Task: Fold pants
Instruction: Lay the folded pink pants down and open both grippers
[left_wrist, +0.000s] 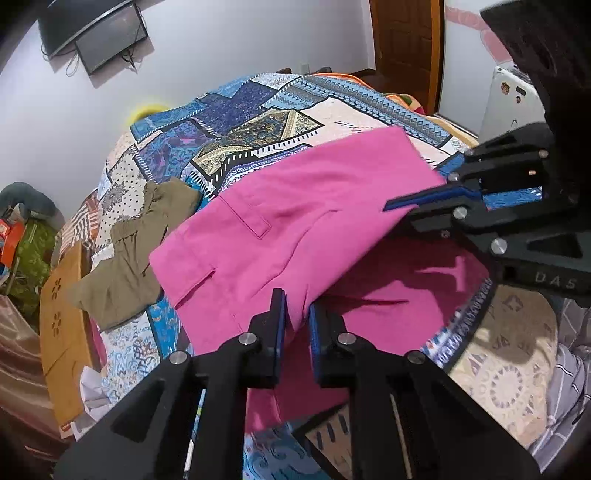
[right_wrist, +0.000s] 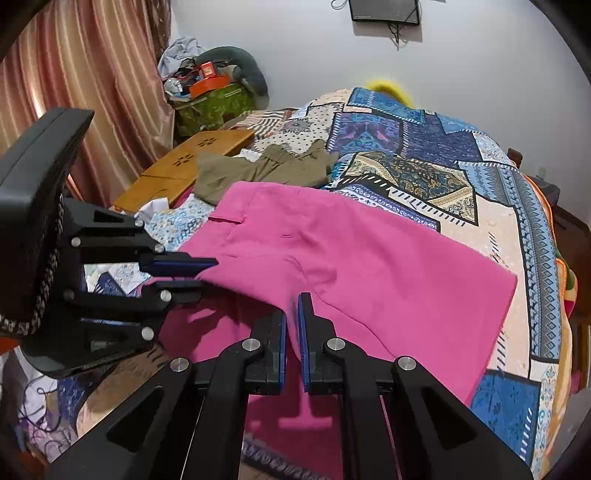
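Observation:
Pink pants (left_wrist: 295, 221) lie on the patterned bed; they also show in the right wrist view (right_wrist: 369, 266). The near part is lifted and doubled over a lower pink layer (left_wrist: 406, 295). My left gripper (left_wrist: 297, 314) is shut on the near edge of the pink fabric; it shows side-on in the right wrist view (right_wrist: 199, 273), pinching the fabric. My right gripper (right_wrist: 292, 314) is shut on the pink edge too; it enters the left wrist view (left_wrist: 406, 210) from the right, clamped on the fabric.
Olive-green shorts (left_wrist: 129, 266) lie crumpled on the patchwork bedspread (left_wrist: 258, 122) beyond the pants, also in the right wrist view (right_wrist: 266, 170). A wooden lap table (right_wrist: 192, 155) rests at the bed edge. Curtains (right_wrist: 74, 74), clutter and a wall screen (right_wrist: 384, 9) stand behind.

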